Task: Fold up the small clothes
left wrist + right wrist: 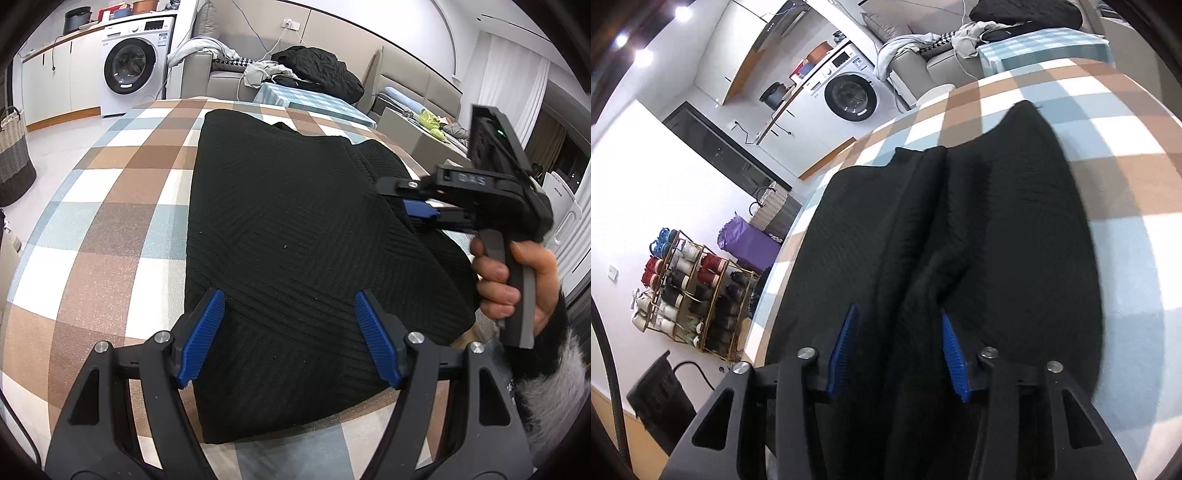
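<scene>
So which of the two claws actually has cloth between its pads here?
The right claw: a ridge of the black garment runs between its blue pads. The left claw hovers open above flat fabric.

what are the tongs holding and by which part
Left tongs hover open over the black knit garment, holding nothing. Right tongs straddle a raised fold at its side edge; a firm hold cannot be told.

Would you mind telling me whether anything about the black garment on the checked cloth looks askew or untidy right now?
Mostly tidy: the black knit garment lies flat on the checked cloth. Its right side is bunched into a raised ridge where the right claw straddles the fabric. The left claw hangs open above the near edge.
</scene>
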`<state>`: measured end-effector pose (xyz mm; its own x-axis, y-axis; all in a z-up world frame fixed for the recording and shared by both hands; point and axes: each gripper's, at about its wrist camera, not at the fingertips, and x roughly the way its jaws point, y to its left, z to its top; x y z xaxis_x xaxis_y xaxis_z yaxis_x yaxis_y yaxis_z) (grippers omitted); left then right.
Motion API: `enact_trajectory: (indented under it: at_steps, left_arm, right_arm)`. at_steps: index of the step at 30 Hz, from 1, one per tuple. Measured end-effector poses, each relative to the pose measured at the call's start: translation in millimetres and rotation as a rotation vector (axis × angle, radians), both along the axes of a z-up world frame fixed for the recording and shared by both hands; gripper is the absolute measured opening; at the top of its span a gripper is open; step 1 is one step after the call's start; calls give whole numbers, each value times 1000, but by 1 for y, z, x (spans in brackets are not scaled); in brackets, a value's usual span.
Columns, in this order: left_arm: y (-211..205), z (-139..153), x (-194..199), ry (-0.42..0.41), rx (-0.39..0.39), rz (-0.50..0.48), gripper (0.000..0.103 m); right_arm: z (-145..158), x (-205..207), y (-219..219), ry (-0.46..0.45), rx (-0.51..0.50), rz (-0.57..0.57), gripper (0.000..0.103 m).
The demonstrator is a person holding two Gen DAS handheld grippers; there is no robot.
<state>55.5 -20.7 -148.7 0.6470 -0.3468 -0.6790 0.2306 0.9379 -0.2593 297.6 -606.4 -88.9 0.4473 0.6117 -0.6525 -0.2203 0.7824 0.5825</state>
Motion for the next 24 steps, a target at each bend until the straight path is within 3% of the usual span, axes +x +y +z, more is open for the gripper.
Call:
enact_trajectory:
  at_steps: [4,6,7,8,9,12,14,17,20,24]
  left_arm:
    - [0,0,0,-2,2,-2,71]
    - [1,0,0,-6,-4,-2,71]
    - [1,1,-1,-8,-8,0,71]
    - [3,3,-1,-9,-14,7,71]
    - [5,5,-2,-12,-24,13,71]
    - [12,12,-5,-29,-49,24,71]
    - [13,11,-4,-26,-39,27,73]
    - [11,2,2,19,-16,20,73]
    - [5,-6,3,40,17,8,73]
    - [2,-8,3,43,25,-5,73]
  right_arm:
    - [-5,13,14,4,-46,4,49]
    - [-4,16,16,-1,-74,-2,34]
    - [-3,17,18,-3,-72,12,19]
    - [0,17,19,-11,-69,18,11]
    - [8,15,23,-45,-80,23,10]
    - [43,2,23,-182,-83,44,9]
    - [58,-1,21,-225,-134,19,9]
    - [42,11,8,-156,-223,-48,10]
    - [14,22,-5,-32,-183,-26,16]
    - [2,10,-15,9,-93,40,30]
